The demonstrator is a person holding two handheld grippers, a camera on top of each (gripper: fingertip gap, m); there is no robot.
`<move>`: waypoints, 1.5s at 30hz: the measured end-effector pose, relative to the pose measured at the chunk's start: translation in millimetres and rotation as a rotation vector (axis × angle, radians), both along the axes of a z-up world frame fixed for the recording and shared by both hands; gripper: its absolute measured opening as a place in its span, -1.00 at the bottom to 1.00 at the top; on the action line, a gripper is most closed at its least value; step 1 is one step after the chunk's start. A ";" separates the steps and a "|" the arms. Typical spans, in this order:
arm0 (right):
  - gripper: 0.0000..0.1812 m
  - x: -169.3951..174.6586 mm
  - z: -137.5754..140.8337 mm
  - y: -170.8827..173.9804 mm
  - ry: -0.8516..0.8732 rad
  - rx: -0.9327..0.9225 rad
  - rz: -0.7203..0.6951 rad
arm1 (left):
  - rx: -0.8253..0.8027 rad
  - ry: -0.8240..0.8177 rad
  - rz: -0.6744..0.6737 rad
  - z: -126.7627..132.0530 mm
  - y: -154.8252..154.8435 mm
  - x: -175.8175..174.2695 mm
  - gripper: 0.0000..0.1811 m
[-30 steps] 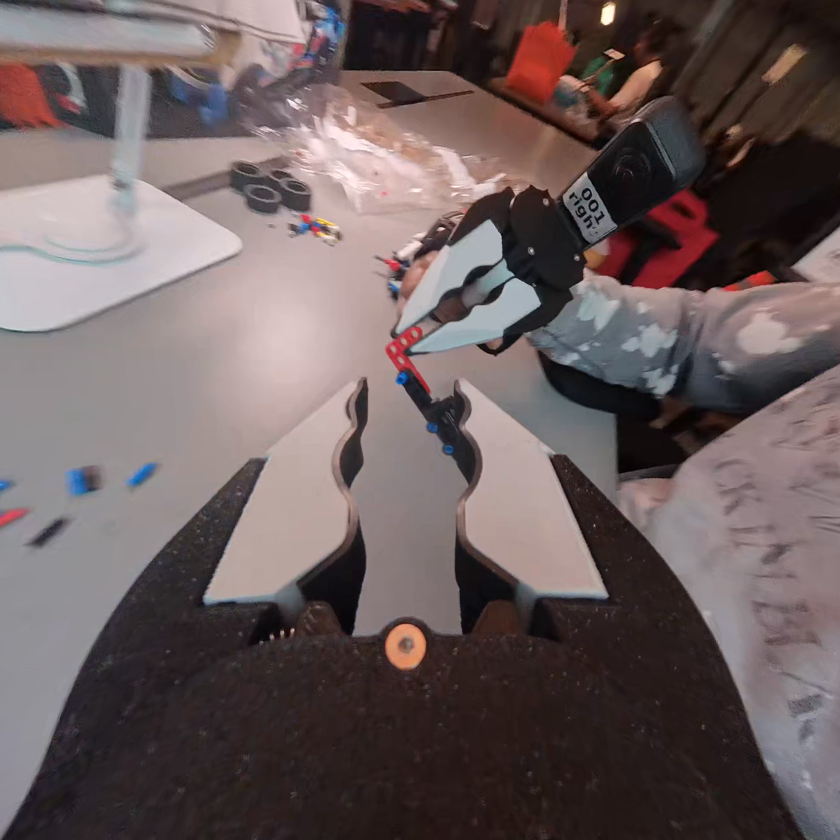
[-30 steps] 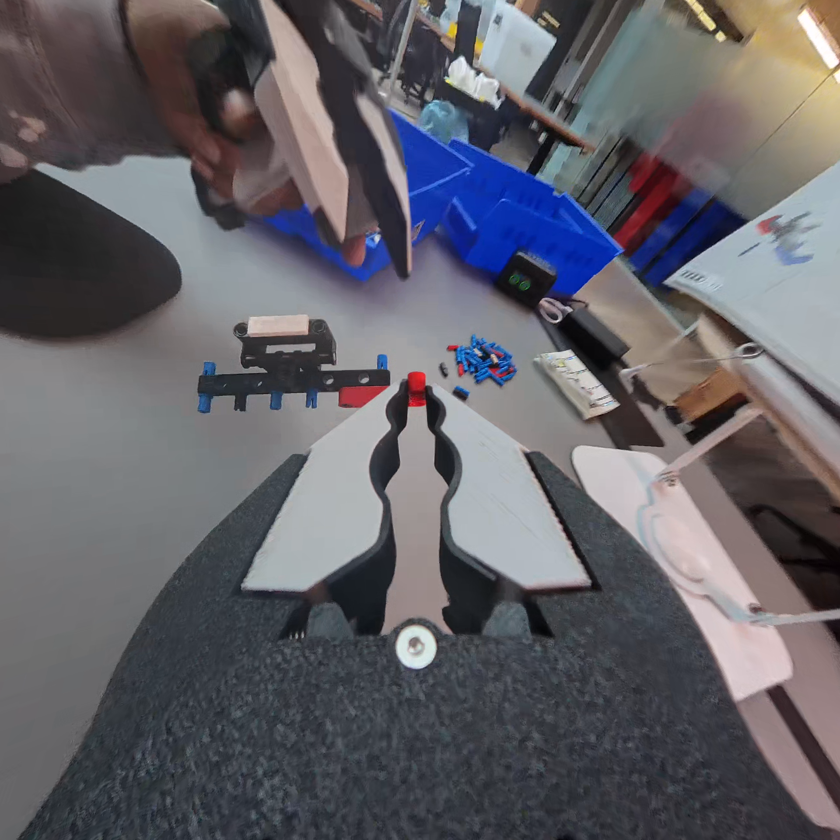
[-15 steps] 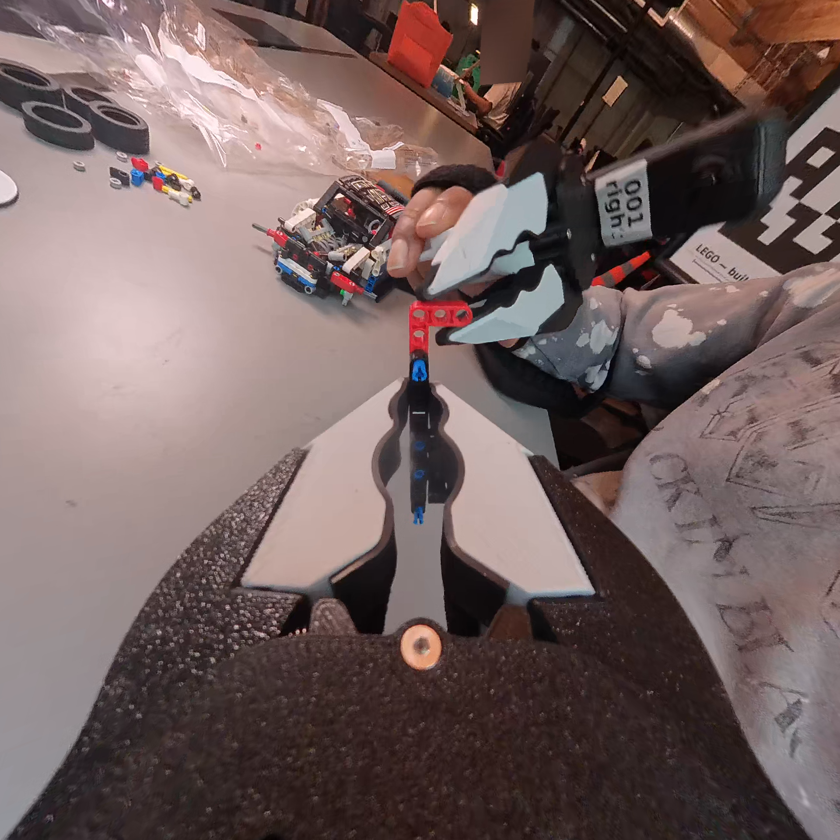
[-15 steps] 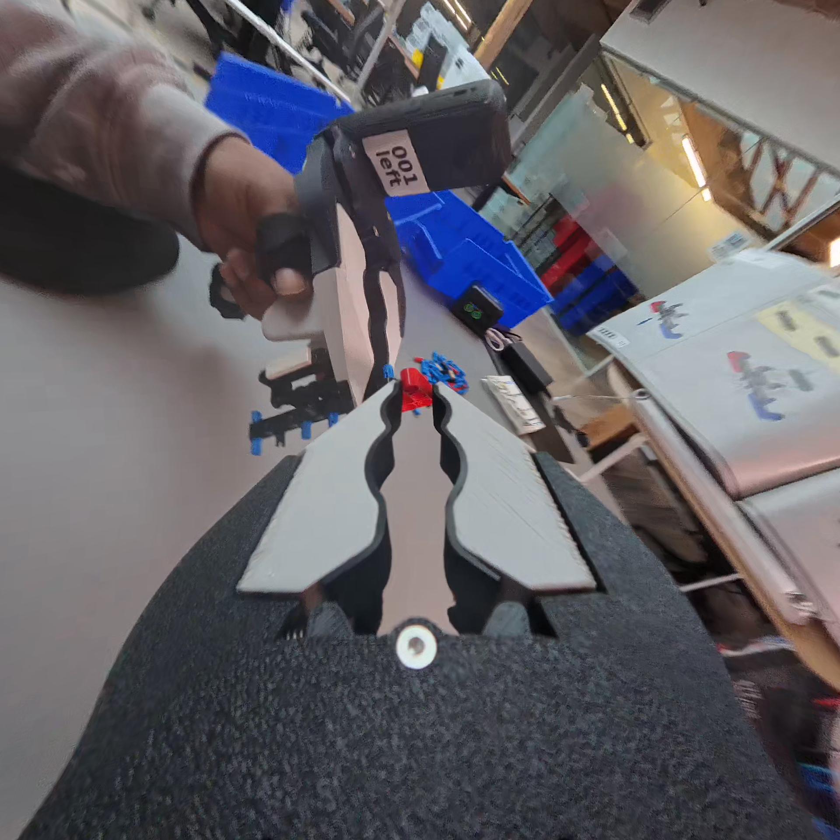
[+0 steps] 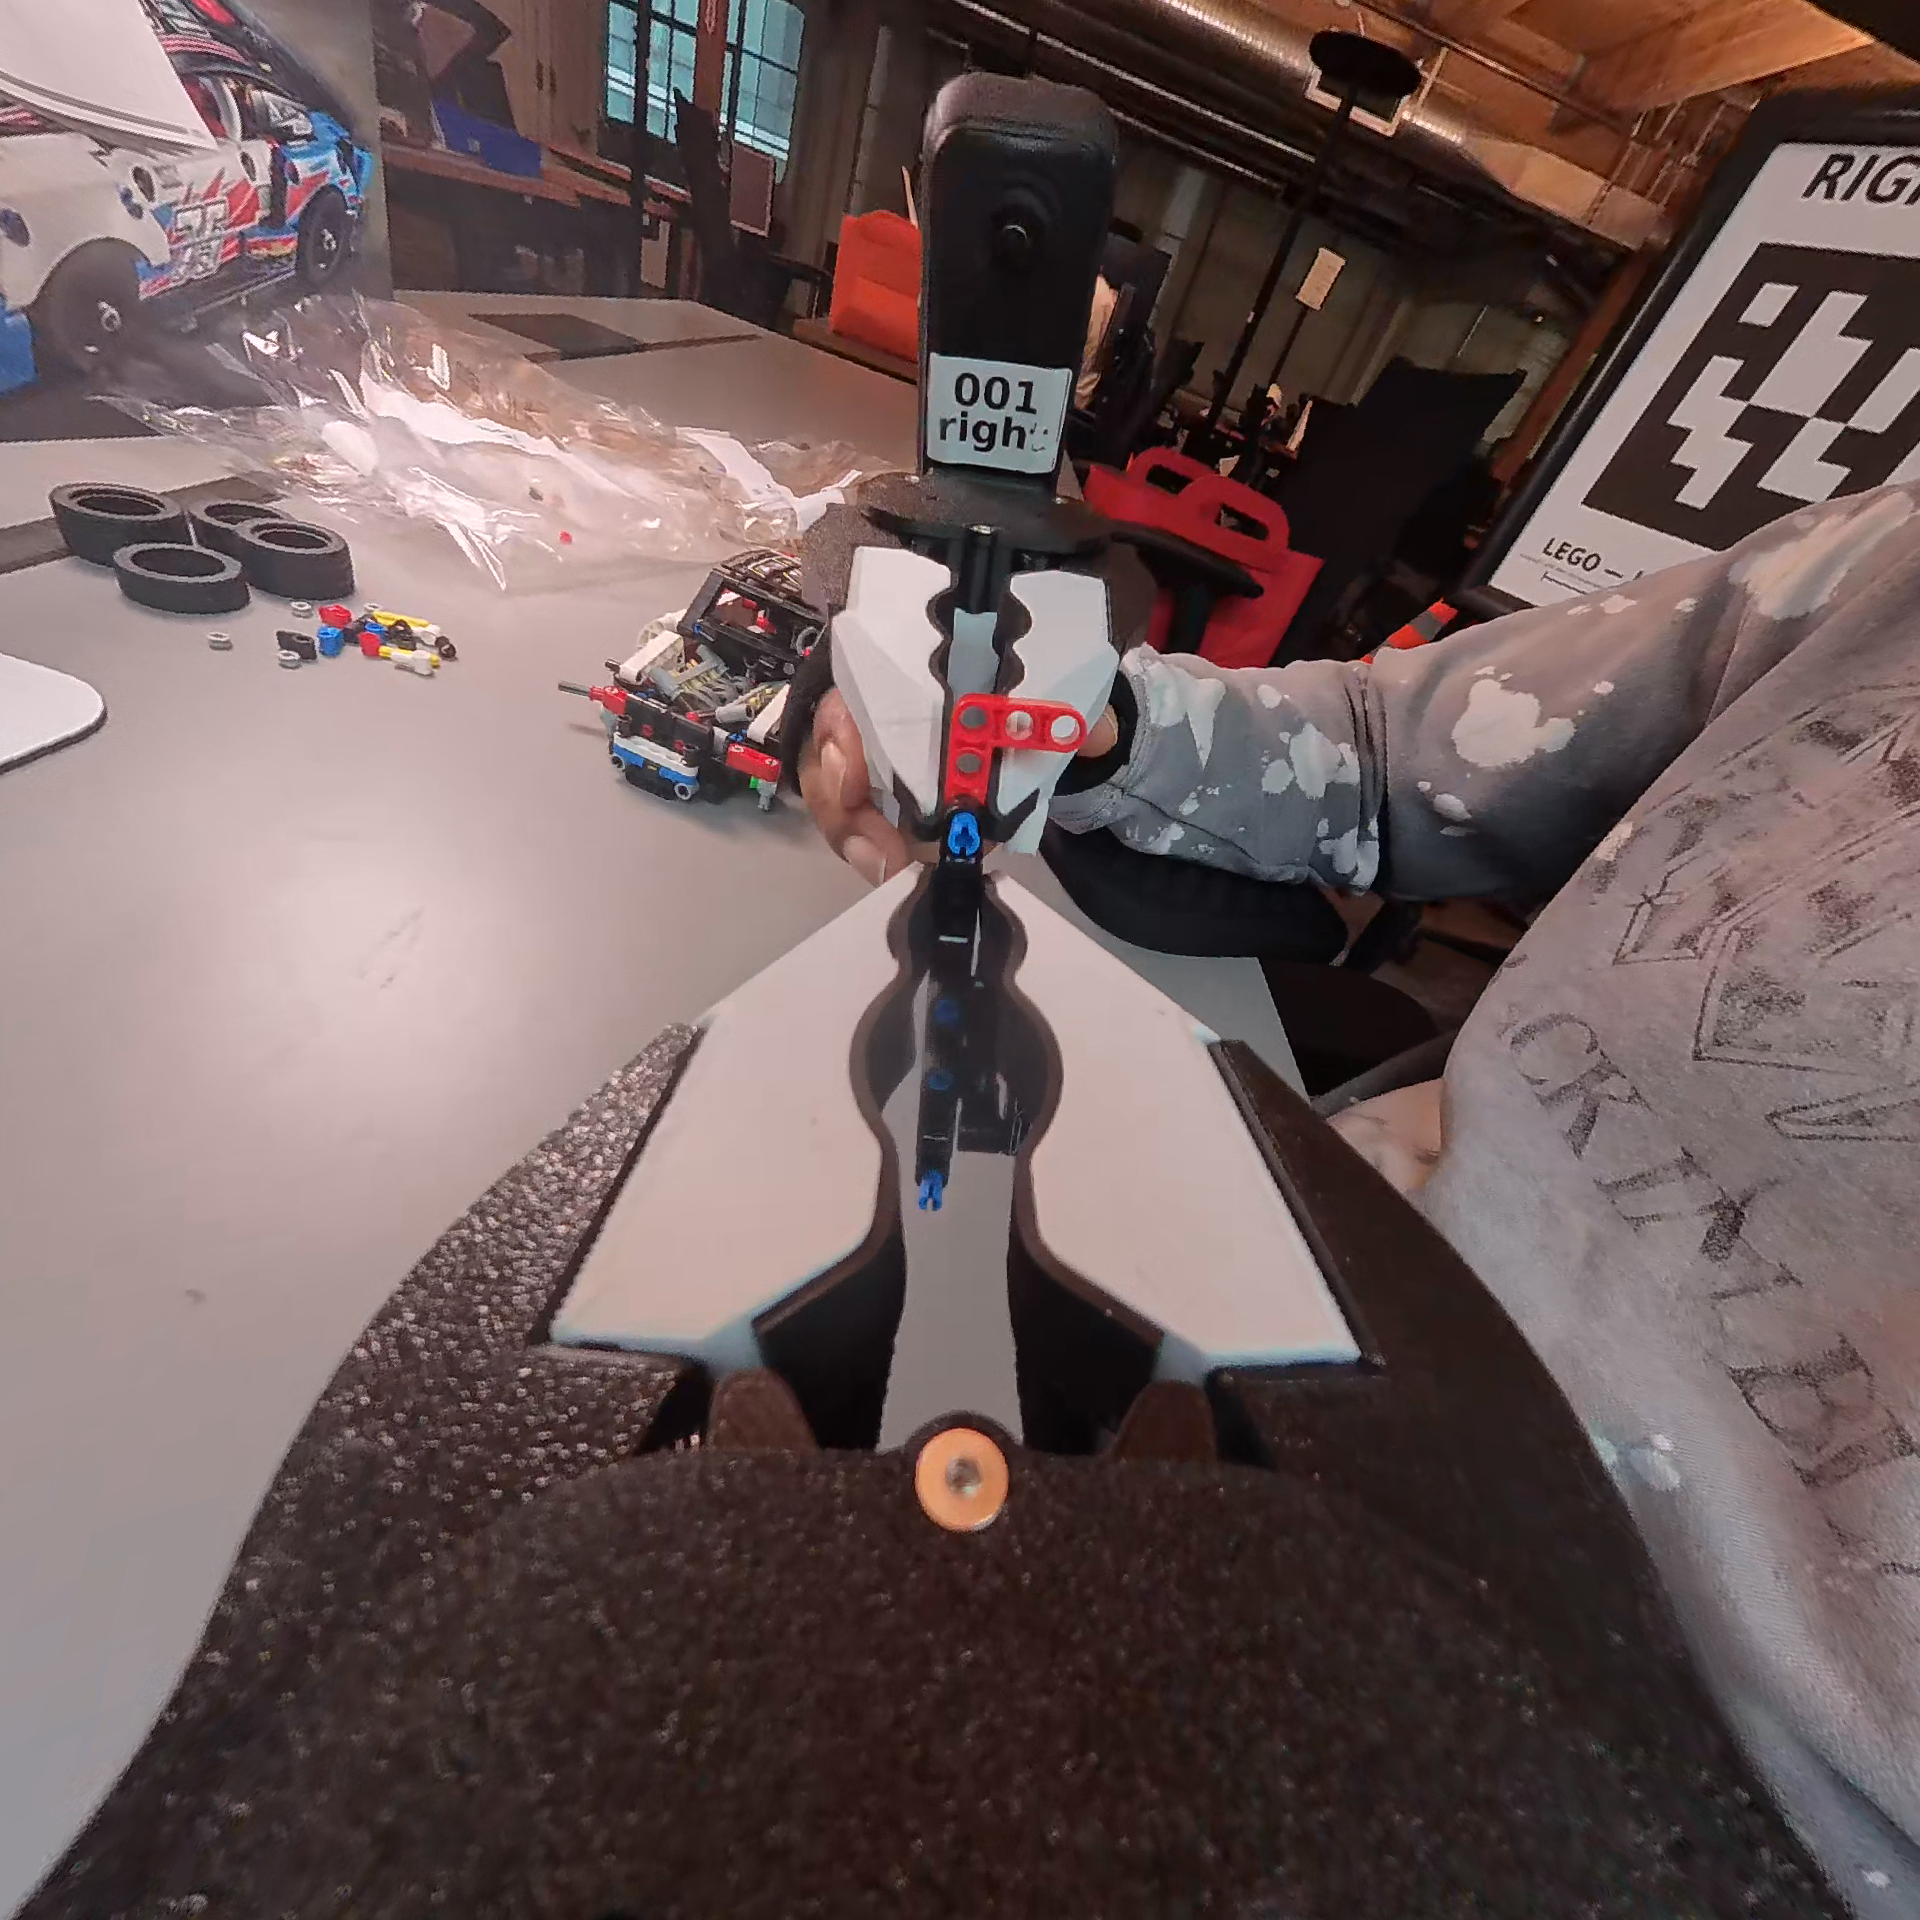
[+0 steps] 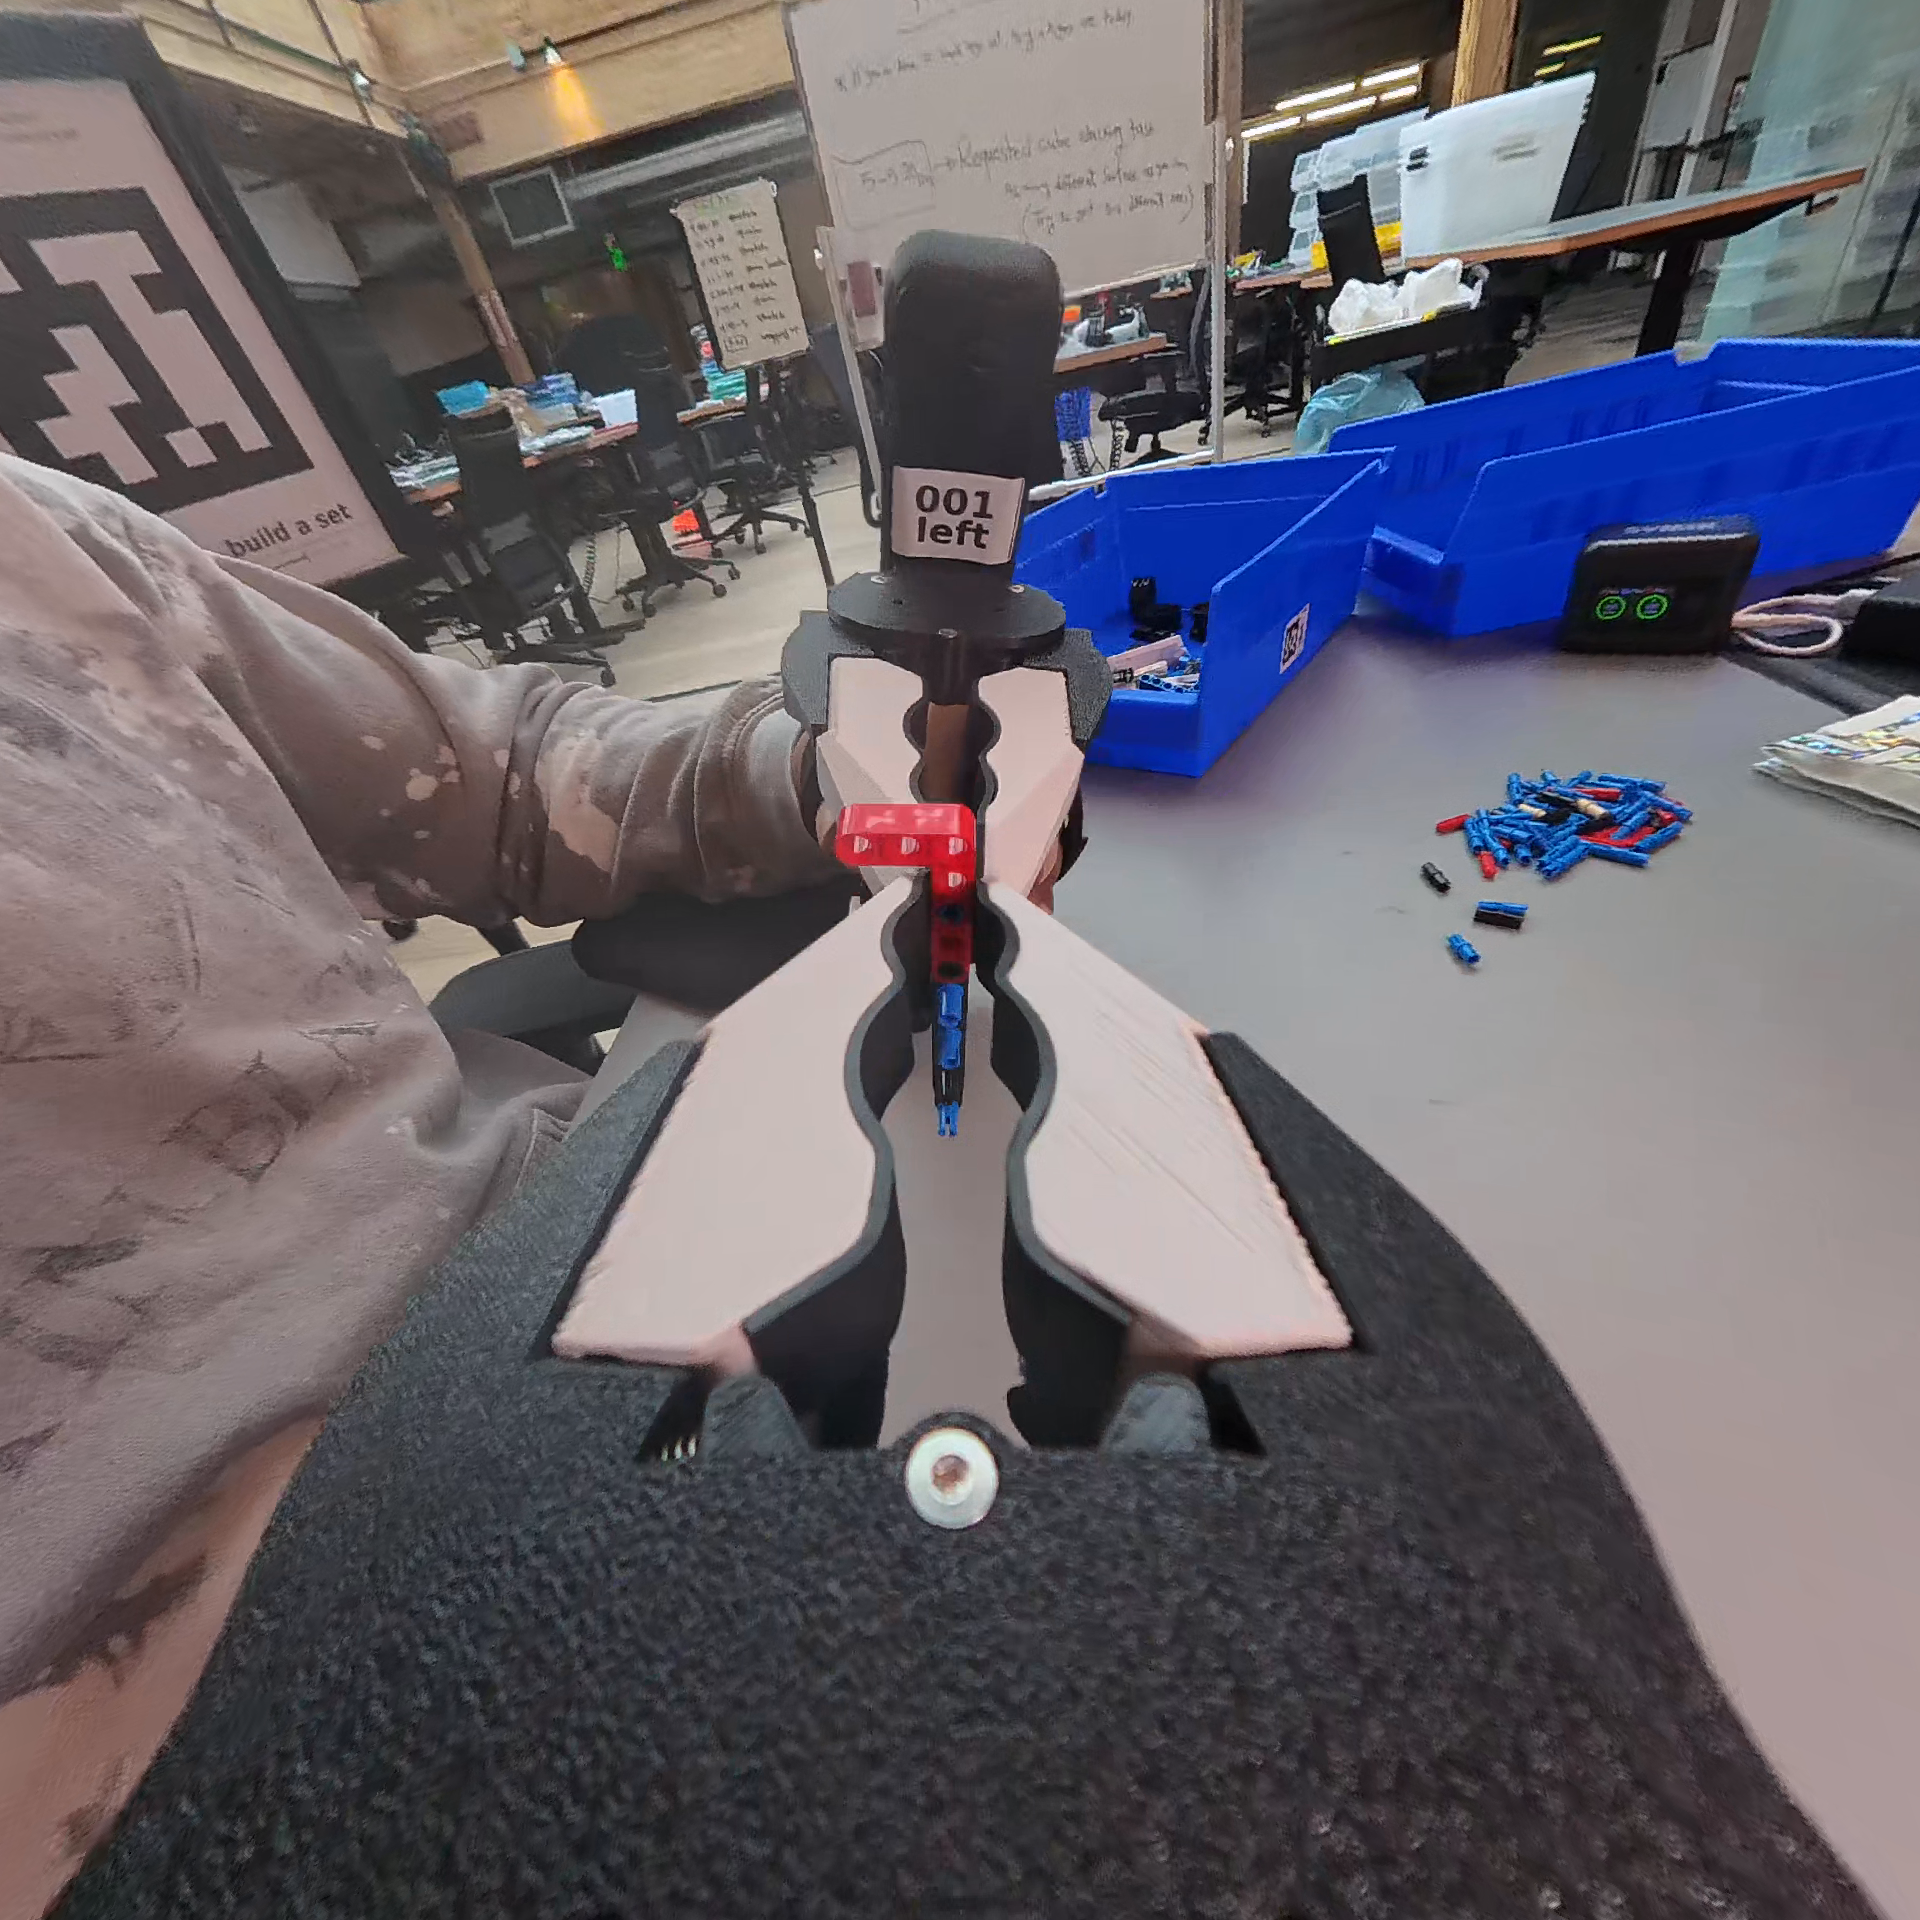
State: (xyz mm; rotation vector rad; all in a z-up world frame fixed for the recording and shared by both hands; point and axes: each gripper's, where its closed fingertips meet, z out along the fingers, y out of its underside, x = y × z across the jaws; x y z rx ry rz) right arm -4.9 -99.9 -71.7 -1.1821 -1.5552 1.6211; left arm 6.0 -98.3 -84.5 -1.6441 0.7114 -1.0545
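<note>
My left gripper (image 5: 961, 878) is shut on a black beam with blue pins (image 5: 943, 1023). A red L-shaped piece (image 5: 987, 732) sits at the beam's upper end. My right gripper (image 6: 951, 891) is shut on that red L-shaped piece (image 6: 909, 836), and the pinned beam (image 6: 948, 1023) shows through the gap between its fingers. The two grippers face each other tip to tip above the grey table (image 5: 312, 935). Each shows upright in the other's view, the right one in the left wrist view (image 5: 971, 821) and the left one in the right wrist view (image 6: 951, 821). A hand in a speckled sleeve (image 5: 1299, 758) holds each.
A half-built model car (image 5: 707, 675), black tyres (image 5: 197, 540), small loose parts (image 5: 364, 639) and clear plastic bags (image 5: 499, 447) lie beyond the left gripper. Blue bins (image 6: 1195, 623), a pile of blue pins (image 6: 1569, 821) and a black device (image 6: 1652, 582) lie on the right gripper's side. The tips of both grippers are at nearly the same place.
A second ago the left jaws stood apart around the beam; they are now shut on it. Both grippers have lifted and turned to face each other head-on. The right has kept the red piece.
</note>
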 end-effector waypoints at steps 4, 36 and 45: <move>-0.93 2.4 3.4 0.1 -0.001 -0.032 0.017 | 0.012 -0.013 0.010 4.2 -0.5 0.9 -0.94; -0.92 14.9 -31.0 8.6 -0.102 0.016 0.051 | -0.155 0.298 0.032 -59.1 6.2 5.9 -0.69; -0.92 12.1 -44.9 -3.2 -0.152 0.076 0.082 | 0.033 0.291 0.034 -31.2 -3.0 7.1 -0.97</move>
